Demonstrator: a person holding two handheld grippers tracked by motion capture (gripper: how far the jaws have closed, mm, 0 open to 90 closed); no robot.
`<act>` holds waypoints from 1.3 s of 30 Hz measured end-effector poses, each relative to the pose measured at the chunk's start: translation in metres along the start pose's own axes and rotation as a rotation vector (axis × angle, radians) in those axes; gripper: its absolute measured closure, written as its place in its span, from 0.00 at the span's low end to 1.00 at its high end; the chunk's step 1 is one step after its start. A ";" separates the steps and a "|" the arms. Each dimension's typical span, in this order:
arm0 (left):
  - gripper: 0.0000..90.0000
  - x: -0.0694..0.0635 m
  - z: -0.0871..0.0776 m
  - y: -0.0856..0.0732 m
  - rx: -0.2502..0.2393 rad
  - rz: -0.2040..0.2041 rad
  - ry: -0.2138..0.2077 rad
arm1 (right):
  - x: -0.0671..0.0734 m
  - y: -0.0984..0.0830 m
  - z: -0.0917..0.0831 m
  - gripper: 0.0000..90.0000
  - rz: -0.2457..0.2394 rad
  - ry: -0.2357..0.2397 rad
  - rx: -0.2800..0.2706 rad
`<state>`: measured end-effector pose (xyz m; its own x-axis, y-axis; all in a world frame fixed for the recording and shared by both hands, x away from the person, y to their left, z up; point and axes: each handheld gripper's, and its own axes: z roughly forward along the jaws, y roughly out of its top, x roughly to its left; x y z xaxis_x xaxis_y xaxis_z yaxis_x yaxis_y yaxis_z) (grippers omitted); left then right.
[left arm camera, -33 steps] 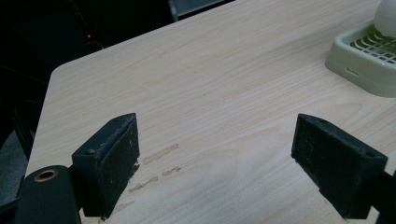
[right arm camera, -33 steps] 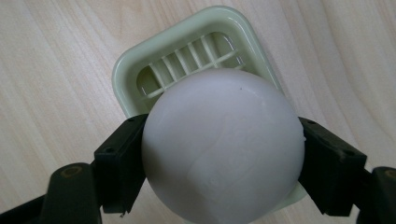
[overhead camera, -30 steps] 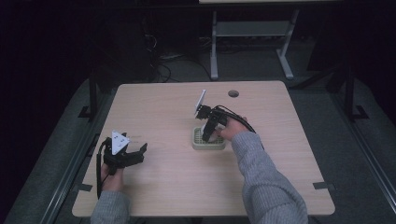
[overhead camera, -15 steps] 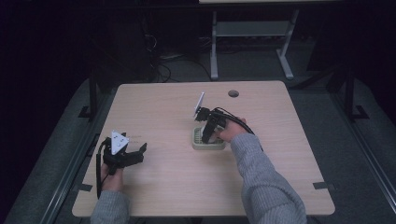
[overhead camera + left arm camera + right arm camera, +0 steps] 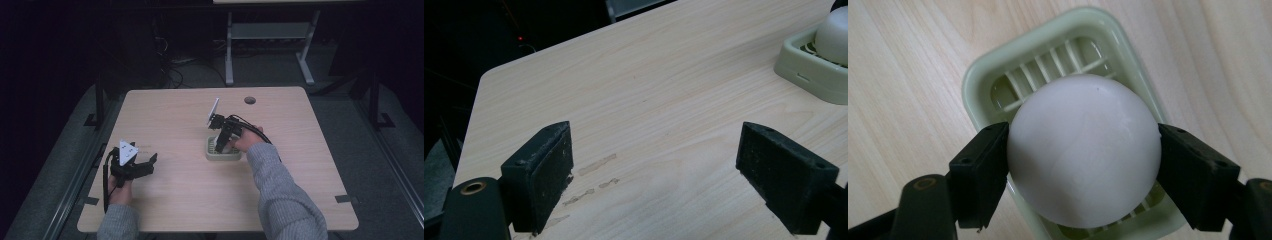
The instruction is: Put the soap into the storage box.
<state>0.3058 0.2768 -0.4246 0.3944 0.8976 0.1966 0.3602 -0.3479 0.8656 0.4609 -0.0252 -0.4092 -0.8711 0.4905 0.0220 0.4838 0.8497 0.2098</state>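
High view first: at the near left of the worktop (image 5: 175,120) we see our left gripper (image 5: 145,167) spread wide, grasping nothing. Toward the middle sits a pale green slotted tray (image 5: 993,80), and directly over it our right gripper (image 5: 1083,175) is clenched on a white ball (image 5: 1083,155).

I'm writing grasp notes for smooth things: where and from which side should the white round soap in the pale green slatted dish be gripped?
Grip the white round soap across its widest part, coming straight down from above. The pale green slatted dish has a raised rim that blocks a low sideways approach, and the domed top narrows upward. The right tongs sit this way, one jaw against each flank.
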 end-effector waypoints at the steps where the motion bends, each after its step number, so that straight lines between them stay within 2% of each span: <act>1: 0.16 0.000 0.000 0.000 0.000 -0.001 -0.001 | 0.000 0.000 0.000 0.26 0.000 -0.001 0.003; 15: 0.16 -0.001 0.000 0.000 0.002 0.000 -0.007 | -0.004 -0.007 -0.007 0.23 0.028 0.018 -0.009; 24: 0.16 -0.002 0.000 0.001 -0.002 0.004 -0.003 | -0.004 -0.017 -0.016 0.22 0.043 0.015 -0.033; 27: 0.16 -0.002 0.000 0.000 0.000 0.005 -0.003 | -0.005 -0.019 -0.021 0.22 0.056 0.031 -0.055; 39: 0.16 -0.002 0.000 0.000 -0.001 0.007 -0.002 | -0.007 -0.032 -0.030 0.22 0.075 0.028 -0.070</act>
<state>0.3048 0.2750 -0.4244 0.3987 0.8946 0.2016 0.3564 -0.3537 0.8648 0.4489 -0.0614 -0.3868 -0.8353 0.5457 0.0672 0.5413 0.7947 0.2747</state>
